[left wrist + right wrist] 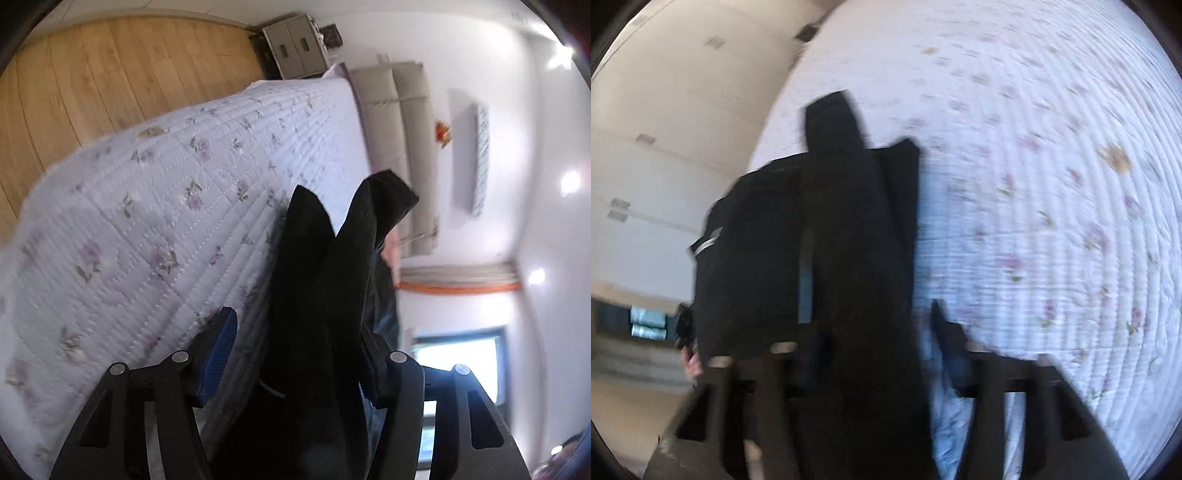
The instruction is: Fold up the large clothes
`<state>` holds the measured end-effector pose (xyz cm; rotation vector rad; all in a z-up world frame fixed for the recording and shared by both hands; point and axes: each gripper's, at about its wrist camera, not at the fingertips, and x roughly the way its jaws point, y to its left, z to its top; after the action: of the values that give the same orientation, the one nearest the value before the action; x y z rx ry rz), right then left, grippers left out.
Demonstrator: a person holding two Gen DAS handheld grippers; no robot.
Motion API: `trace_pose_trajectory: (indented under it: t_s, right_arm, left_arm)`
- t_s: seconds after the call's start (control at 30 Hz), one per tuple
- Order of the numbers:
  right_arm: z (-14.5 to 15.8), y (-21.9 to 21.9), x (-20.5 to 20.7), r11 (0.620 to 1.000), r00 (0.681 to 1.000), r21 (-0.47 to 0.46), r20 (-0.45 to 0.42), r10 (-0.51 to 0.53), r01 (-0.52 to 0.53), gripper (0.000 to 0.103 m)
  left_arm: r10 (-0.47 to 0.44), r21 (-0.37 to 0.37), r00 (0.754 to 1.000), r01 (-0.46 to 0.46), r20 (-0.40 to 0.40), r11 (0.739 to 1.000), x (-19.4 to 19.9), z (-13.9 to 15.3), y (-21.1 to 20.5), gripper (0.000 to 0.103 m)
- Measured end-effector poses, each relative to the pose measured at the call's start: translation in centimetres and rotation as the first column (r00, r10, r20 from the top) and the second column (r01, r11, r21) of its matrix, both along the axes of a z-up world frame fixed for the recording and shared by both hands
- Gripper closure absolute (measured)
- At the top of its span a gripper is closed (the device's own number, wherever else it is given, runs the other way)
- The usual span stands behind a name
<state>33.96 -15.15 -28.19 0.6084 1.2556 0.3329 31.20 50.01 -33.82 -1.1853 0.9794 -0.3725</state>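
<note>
- Closest in the left wrist view, the left claw [299,354] stands partly open; the black garment [325,295] hangs between its fingers, the blue-padded finger [221,347] clear of the cloth, and I cannot tell whether the other one touches it.
- Likewise the right claw [875,347], blurred, has the black garment [831,240] draped between its spread fingers; whether either presses on it cannot be told.
- Just beyond, the garment fills the middle of both views and blocks much of what lies behind it, with a sleeve-like end [831,118] sticking out over the bed.
- Under and past the cloth lies the quilted floral bedspread [166,177], bare on its open side.
- Further off stand a padded beige headboard [399,122] and a grey bedside cabinet [295,48] at the bed's far corner.
- Beside the bed runs a wooden floor [92,74].
- Farthest are a curtained window [458,354] and the white wall.
</note>
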Motion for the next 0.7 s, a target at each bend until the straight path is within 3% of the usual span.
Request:
trace_pose_trajectory:
  t_s: [0.07,0.13,0.2,0.23,0.3,0.37,0.43,0.57,0.63,0.7]
  right_arm:
    - [-0.4,-0.8,0.0,0.999,0.999,0.029,-0.009,-0.036,0.036,0.038]
    - [0.3,-2.0,-0.3,0.999,0.999,-0.024,0.002,-0.046,0.046,0.037]
    - [2.2,-2.6,-1.3,0.995,0.998,-0.073,0.02,-0.059,0.06,0.037]
    - [3.6,-2.7,-1.6,0.992,0.997,-0.108,0.039,-0.06,0.064,0.037]
    - [6.5,-3.9,-2.2,0.973,0.993,-0.228,0.115,-0.017,0.043,0.037]
    - [10.9,-0.8,-3.5,0.925,0.974,-0.381,0.211,0.08,0.007,0.036]
    - [14.0,3.4,-3.8,0.896,0.944,-0.443,0.281,0.173,-0.032,0.036]
    - [14.2,8.0,-3.4,0.914,0.932,-0.392,0.284,0.226,-0.103,0.037]
    - [12.2,11.2,-2.3,0.904,0.935,-0.406,0.25,0.251,-0.134,0.037]
    - [9.0,14.0,-2.0,0.888,0.943,-0.431,0.199,0.267,-0.16,0.04]
  left_arm:
    - [-0.011,0.082,1.0,0.012,-0.022,0.997,0.5,1.4,-0.1,0.039]
    - [-0.014,0.225,1.0,0.016,-0.011,0.974,0.3,4.3,-0.3,0.039]
    - [-0.002,0.38,1.0,-0.001,0.007,0.925,-0.2,7.5,-0.5,0.039]
    - [0.01,0.462,1.0,-0.013,0.01,0.887,-0.7,9.4,-0.7,0.039]
    - [0.005,0.567,0.999,-0.025,0.038,0.823,-2.0,12.9,-2.1,0.039]
    - [-0.028,0.613,0.995,-0.036,0.093,0.789,-3.6,15.5,-4.5,0.039]
    - [-0.077,0.656,0.986,-0.037,0.144,0.754,-5.1,17.4,-7.5,0.038]
    - [-0.171,0.761,0.976,0.008,0.135,0.648,-5.4,18.1,-15.8,0.038]
    - [-0.21,0.783,0.972,0.047,0.108,0.621,-5.0,16.1,-18.7,0.038]
    - [-0.246,0.794,0.969,0.131,0.024,0.593,-4.3,13.5,-21.1,0.038]
